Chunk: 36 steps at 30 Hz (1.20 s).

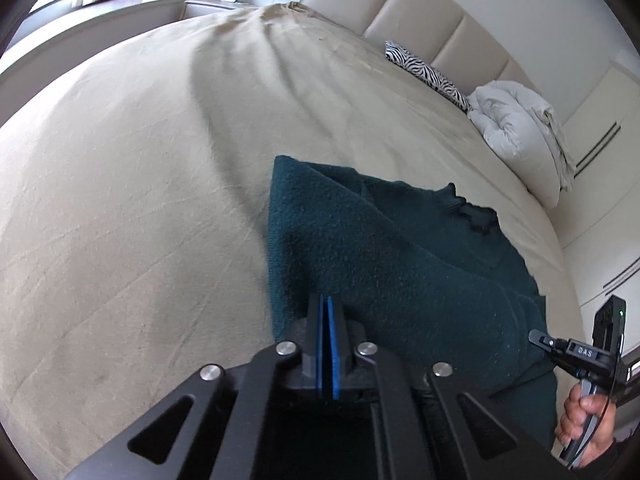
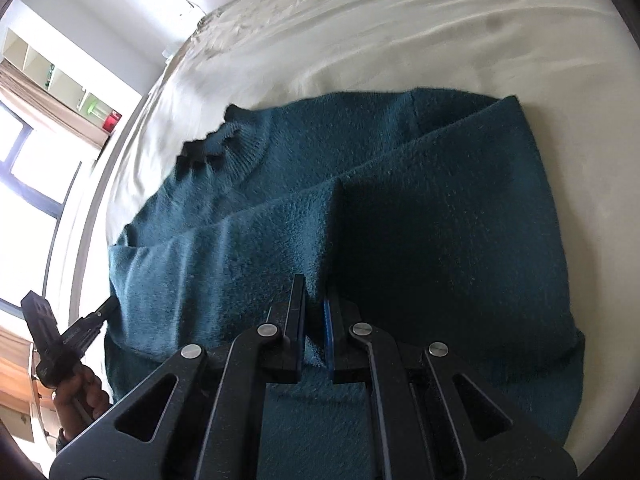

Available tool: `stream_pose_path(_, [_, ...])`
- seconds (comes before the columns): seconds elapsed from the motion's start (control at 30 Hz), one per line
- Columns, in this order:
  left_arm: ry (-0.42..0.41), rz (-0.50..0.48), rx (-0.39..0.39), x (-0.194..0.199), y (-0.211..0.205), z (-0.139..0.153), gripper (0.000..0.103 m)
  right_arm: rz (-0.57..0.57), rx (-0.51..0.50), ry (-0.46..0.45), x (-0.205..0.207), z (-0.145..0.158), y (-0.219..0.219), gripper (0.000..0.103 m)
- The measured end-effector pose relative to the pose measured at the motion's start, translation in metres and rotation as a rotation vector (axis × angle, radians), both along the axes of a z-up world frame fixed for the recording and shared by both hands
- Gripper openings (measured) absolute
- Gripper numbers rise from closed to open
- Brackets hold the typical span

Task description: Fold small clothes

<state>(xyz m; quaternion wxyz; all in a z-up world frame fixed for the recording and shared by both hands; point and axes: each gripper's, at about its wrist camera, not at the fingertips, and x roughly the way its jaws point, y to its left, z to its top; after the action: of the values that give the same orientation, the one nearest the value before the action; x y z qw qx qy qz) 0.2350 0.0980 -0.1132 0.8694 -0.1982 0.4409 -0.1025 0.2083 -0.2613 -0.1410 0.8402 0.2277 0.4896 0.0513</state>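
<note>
A dark teal fuzzy sweater lies partly folded on the beige bed sheet. It fills most of the right wrist view, with a sleeve folded across its body and the collar at the upper left. My left gripper is shut at the sweater's near edge; its blue pads meet, and whether cloth is between them is hidden. My right gripper is shut on a fold of the sweater, with cloth bunched between its fingers. Each gripper shows at the edge of the other's view, the right and the left.
A white folded duvet and a zebra-print pillow lie by the padded headboard. A nightstand stands beyond the bed's far corner. A window and shelves are at the left of the right wrist view.
</note>
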Motion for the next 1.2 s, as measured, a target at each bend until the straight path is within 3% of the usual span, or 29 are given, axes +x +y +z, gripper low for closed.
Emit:
stream_pose_path(0.13, [-0.03,0.013,-0.019,-0.002,0.005,0.017,0.008,-0.012,0.057,-0.001,-0.001,-0.005,-0.01,0.008])
stream_pose_path(0.33, [-0.083,-0.038,-0.032,0.023,-0.01,0.035,0.008,-0.017,0.055,-0.044,-0.002,0.001,-0.014,0.008])
stream_pose_path(0.47, [0.037,-0.012,-0.021,0.061,-0.004,-0.003,0.005,-0.03,0.082,-0.024,0.004,-0.006,-0.018,0.008])
stream_pose_path(0.6, [0.02,-0.006,-0.111,0.063,0.011,-0.017,0.004,-0.038,0.16,-0.03,0.002,-0.012,-0.03,0.011])
stream_pose_path(0.7, [0.023,-0.004,-0.127,0.057,0.015,-0.013,0.003,-0.068,0.119,-0.056,-0.008,0.0,-0.036,0.021])
stream_pose_path(0.77, [0.009,-0.009,-0.153,0.048,0.015,-0.008,0.013,-0.096,0.184,-0.118,-0.02,0.013,-0.041,0.032])
stream_pose_path(0.8, [0.006,-0.012,-0.163,0.043,0.013,-0.007,0.019,-0.096,0.219,-0.145,-0.025,0.018,-0.043,0.052])
stream_pose_path(0.83, [0.005,-0.016,-0.173,0.039,0.012,-0.004,0.022,-0.093,0.24,-0.166,-0.027,0.022,-0.042,0.062])
stream_pose_path(0.93, [-0.005,-0.048,-0.153,0.022,0.004,-0.001,0.026,-0.011,0.291,-0.21,-0.026,0.032,-0.022,0.062])
stream_pose_path(1.03, [-0.009,-0.068,-0.132,0.004,0.002,-0.004,0.026,0.049,0.313,-0.139,-0.013,0.016,-0.003,0.062])
stream_pose_path(1.1, [-0.015,-0.081,-0.121,-0.012,0.005,-0.006,0.026,0.035,0.299,-0.044,-0.009,-0.01,-0.001,0.055])
stream_pose_path(1.2, [-0.012,-0.101,-0.127,-0.041,0.012,-0.002,0.027,-0.026,0.388,-0.079,-0.027,-0.013,-0.018,0.055])
